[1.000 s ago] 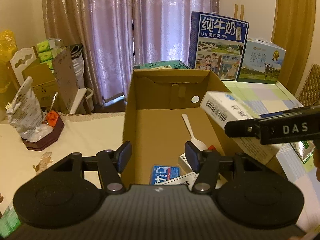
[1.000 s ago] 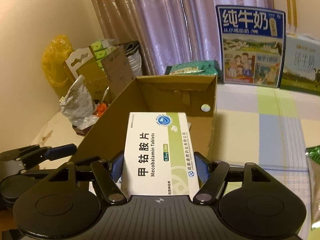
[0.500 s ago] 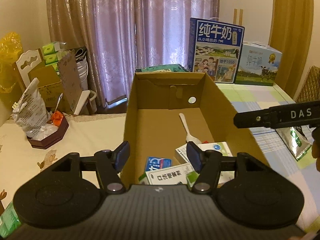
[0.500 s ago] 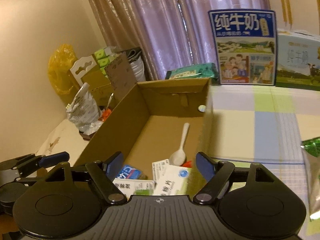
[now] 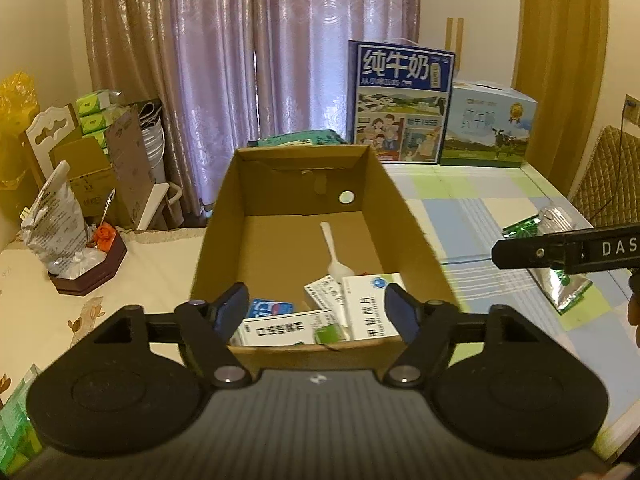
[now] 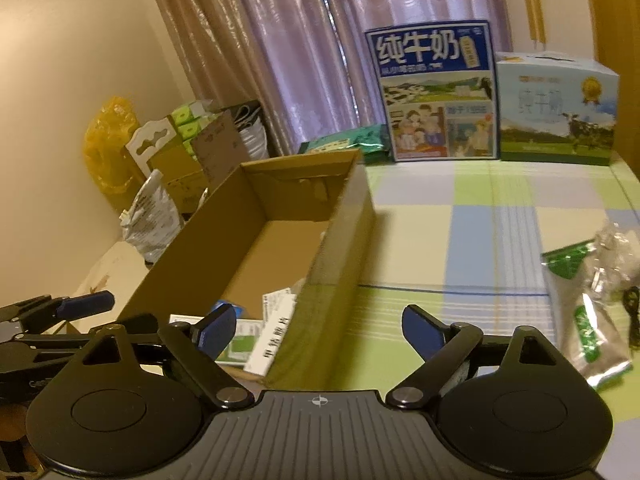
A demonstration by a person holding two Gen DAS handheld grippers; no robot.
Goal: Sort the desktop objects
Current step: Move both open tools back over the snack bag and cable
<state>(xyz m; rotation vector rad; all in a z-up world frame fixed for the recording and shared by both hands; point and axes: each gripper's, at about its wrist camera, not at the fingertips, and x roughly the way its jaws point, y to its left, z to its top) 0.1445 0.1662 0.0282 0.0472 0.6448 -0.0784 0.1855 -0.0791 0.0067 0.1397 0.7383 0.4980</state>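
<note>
Both grippers are between picks. Nearest, the left gripper (image 5: 316, 308) hangs at the near end of the cardboard box (image 5: 408, 216), fingers spread wide and empty. The right gripper (image 6: 320, 326) sits above the box's right wall, fingers likewise released, gripping nothing. Medicine boxes (image 5: 368, 308) and a white spoon (image 5: 334, 254) lie inside. Next, I judge, the right gripper must swing right to the foil packets (image 6: 592, 332) on the counter (image 6: 480, 240).
</note>
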